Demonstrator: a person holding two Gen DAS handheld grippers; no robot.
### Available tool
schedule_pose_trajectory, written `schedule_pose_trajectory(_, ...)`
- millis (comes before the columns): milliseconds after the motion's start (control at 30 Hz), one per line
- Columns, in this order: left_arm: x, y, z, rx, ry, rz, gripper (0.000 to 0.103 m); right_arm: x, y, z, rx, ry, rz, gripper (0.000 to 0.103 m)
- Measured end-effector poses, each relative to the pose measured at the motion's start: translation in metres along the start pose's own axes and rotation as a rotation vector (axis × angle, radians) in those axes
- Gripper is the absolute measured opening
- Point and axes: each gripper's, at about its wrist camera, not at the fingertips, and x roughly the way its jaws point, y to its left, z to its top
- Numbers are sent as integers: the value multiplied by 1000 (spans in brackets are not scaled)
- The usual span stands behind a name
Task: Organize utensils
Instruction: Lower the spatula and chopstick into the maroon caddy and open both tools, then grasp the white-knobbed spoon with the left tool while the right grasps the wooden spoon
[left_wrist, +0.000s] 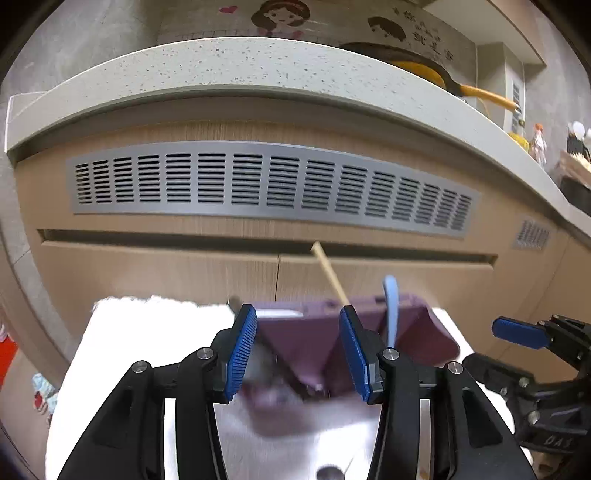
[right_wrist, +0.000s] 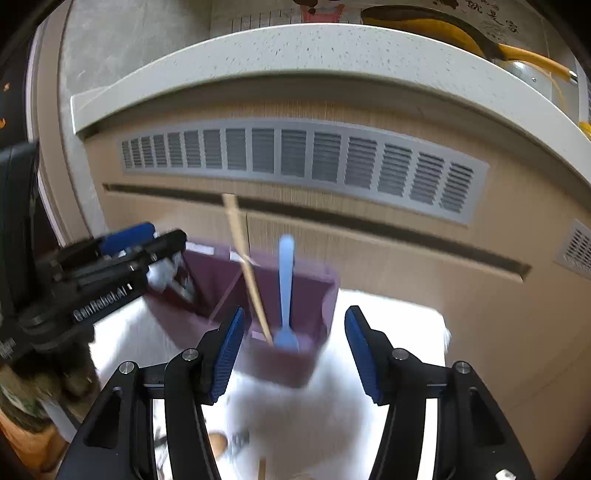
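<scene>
Both grippers hang part open over the white table, left gripper and right gripper, nothing held. The purple holder sits just ahead with a blue spoon and a chopstick standing handle-up, leaning slightly. They look light, stiff and a bit slick, so I'd pinch mid-handle.

The left gripper has its blue pads apart, and nothing is pinched between them. Just past them sits a purple box on a white table. A wooden stick and a blue spoon stand up in the box. The right gripper pokes in at the right. Far behind is a cupboard with a grey vent. A pan sits on the counter.
</scene>
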Motion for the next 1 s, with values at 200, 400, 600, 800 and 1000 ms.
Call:
schedule_pose_trajectory(200,-41,4,-30,28,59,-35,67,-23,11,-52,-39,29,-45,87)
schedule_pose_trajectory(400,-72,14,-73,17,153,-34,75,-44,34,-101,-119,24,-90,100)
schedule_pose_trajectory(600,-82,16,-111,17,263,-91,75,-46,43,-119,-96,55,-70,101)
schedule_pose_trajectory(800,-99,-25,-145,178,288,-234,60,-56,26,-134,25,74,-66,101)
schedule_pose_trajectory(1000,-87,-45,-165,197,348,-208,38,-68,1,-151,116,88,-84,101)
